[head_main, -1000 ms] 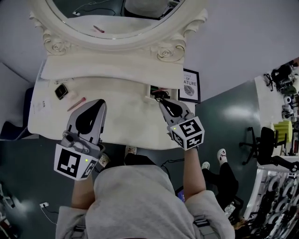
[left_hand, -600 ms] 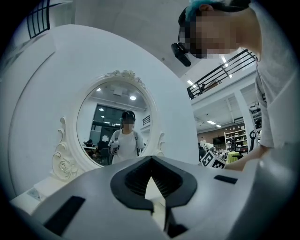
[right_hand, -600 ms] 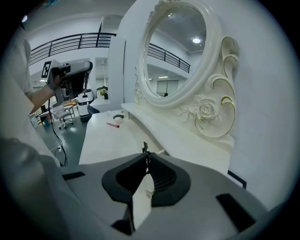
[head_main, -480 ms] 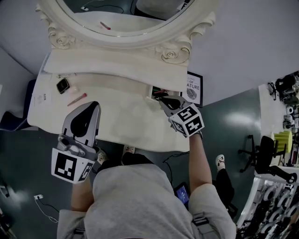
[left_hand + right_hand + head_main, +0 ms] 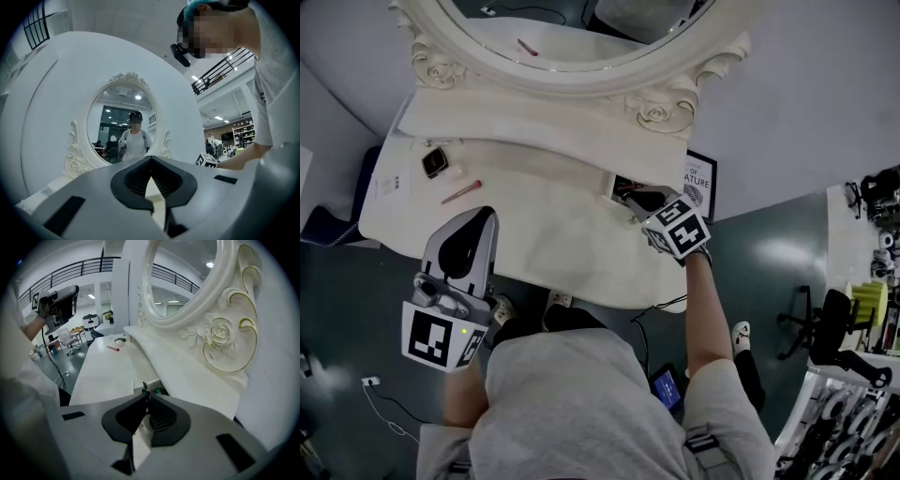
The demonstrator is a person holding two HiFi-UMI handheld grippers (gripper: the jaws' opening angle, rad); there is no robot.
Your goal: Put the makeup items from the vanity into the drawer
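well, the right tongs hang tips-down over the open drawer, jaws pinched together. a small dark sliver shows at the tips, too small to name. if something is held there, it seems best to open only once the tips are inside the drawer walls, so it drops in and not onto the tabletop. the left tongs are closed too, with nothing between them, above the tabletop. ahead and to the left of them lie a pink stick and a dark compact, well apart from the drawer; these look like the next pickups.
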